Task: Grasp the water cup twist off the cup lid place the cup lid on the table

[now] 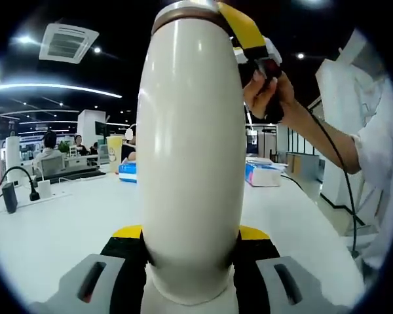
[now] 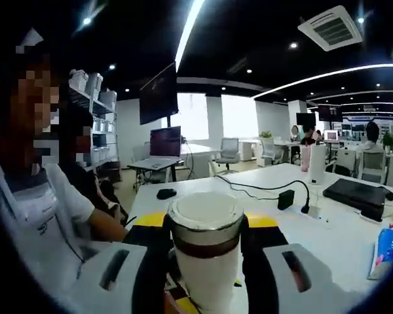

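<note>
Behind everything stretches a large open office with a dark ceiling, long strip lights and square air vents, and a wide white table [image 1: 65, 216] carries the scene. On this table, in the left gripper view, lie a black power adapter with its cable [image 1: 19, 190] and two blue and white tissue packs [image 1: 262, 173], while people sit at desks far behind. The tall cream-white water cup with a smooth rounded body [image 1: 193, 150] stands upright between the jaws of the left gripper [image 1: 191, 261], which are closed against its lower body from both sides, yellow pads touching it. At the top of the cup sits the cream lid with a brown metallic band [image 2: 205, 226]. In the right gripper view the jaws of the right gripper [image 2: 205, 245] are clamped on this lid, one on each side, with black and yellow pads pressed to it. In the left gripper view the right gripper comes in at the upper right, with a person's hand [image 1: 268, 91] around its handle and a white sleeve [image 1: 373, 150] behind it. The lid is still on the cup.
</note>
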`<state>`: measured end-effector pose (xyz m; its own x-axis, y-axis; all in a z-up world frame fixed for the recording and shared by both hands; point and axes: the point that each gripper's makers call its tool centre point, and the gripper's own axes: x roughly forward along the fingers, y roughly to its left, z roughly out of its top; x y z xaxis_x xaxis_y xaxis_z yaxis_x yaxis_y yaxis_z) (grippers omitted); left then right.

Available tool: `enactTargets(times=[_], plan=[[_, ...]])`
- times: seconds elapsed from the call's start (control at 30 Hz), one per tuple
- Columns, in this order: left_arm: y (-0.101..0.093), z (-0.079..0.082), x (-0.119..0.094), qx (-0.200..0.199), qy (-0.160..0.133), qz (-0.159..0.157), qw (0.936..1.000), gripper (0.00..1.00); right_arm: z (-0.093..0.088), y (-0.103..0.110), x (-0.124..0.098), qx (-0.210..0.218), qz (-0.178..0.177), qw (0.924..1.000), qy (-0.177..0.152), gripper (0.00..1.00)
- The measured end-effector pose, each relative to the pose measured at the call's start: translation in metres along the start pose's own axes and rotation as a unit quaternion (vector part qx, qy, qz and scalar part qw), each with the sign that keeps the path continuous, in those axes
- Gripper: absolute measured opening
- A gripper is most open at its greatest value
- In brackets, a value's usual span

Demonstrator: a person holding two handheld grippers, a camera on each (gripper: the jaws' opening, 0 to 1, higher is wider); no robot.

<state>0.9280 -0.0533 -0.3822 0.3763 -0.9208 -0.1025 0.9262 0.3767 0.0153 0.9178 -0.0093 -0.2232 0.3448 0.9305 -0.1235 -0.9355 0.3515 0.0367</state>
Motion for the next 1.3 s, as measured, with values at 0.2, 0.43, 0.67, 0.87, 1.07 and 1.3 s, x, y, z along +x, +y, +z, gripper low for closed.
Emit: enactTargets(times=[0.2, 0.43, 0.67, 0.87, 1.07, 1.3], plan=[[0.000, 0.000, 0.000, 0.002, 0.001, 0.000, 1.0000, 0.52, -0.001, 0.001, -0.001, 0.011, 0.023, 0.9997, -0.002, 0.45], [0.000, 0.000, 0.000, 0.001, 0.003, -0.001, 1.0000, 0.52, -0.002, 0.001, -0.002, -0.011, -0.006, 0.9998, 0.016, 0.46], [-0.001, 0.000, 0.000, 0.003, 0.003, -0.002, 1.0000, 0.52, 0.003, 0.005, -0.006, -0.017, -0.096, 0.9951, 0.015, 0.56], [-0.002, 0.000, 0.000, 0.003, 0.003, -0.002, 1.0000, 0.52, 0.012, 0.001, -0.015, -0.022, -0.216, 0.9761, -0.005, 0.64], [-0.003, 0.000, 0.001, 0.003, 0.003, -0.002, 1.0000, 0.52, 0.005, -0.008, -0.017, 0.007, -0.310, 0.9499, -0.042, 0.64], [-0.003, 0.000, 0.001, 0.003, 0.003, -0.003, 1.0000, 0.52, 0.010, -0.005, -0.016, -0.017, -0.400, 0.9134, -0.075, 0.66]])
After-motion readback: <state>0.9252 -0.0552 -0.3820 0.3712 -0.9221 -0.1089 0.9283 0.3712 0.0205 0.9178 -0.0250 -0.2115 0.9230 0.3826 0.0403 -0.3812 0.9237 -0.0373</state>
